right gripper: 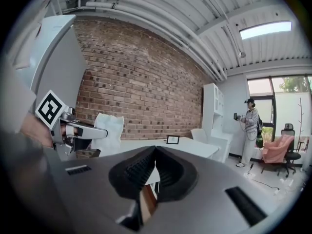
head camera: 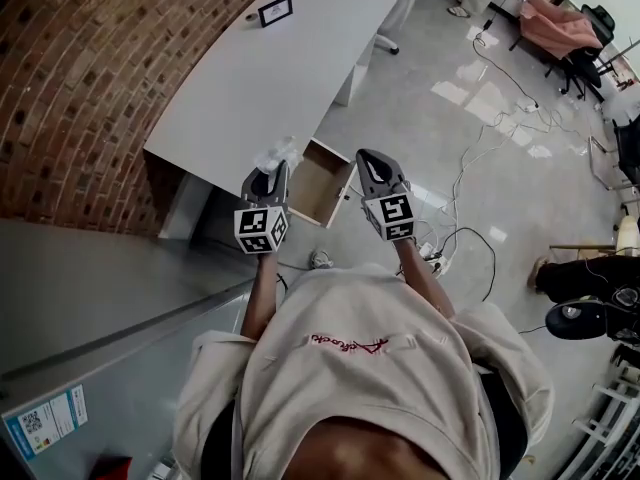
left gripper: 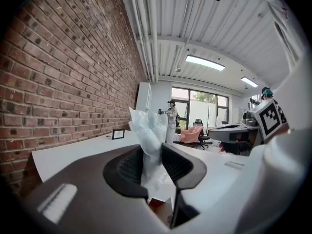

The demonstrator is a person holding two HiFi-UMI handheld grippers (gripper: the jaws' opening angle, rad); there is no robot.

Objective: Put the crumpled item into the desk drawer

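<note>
In the head view my left gripper (head camera: 272, 171) is shut on a crumpled white item (head camera: 278, 155), held just in front of the white desk (head camera: 260, 78). An open wooden drawer (head camera: 322, 183) juts from the desk's near end, between the two grippers. My right gripper (head camera: 368, 158) hovers to the right of the drawer, shut and empty. The left gripper view shows the crumpled item (left gripper: 148, 135) pinched between the dark pads, sticking up above them. In the right gripper view the right gripper (right gripper: 155, 150) has its pads together, and the crumpled item (right gripper: 108, 130) shows at the left.
A small framed picture (head camera: 275, 10) stands at the desk's far end. A brick wall (head camera: 90, 78) runs along the left. Cables (head camera: 470, 178) lie across the floor on the right. A grey cabinet top (head camera: 90, 298) is near left. A person (right gripper: 249, 126) stands far back.
</note>
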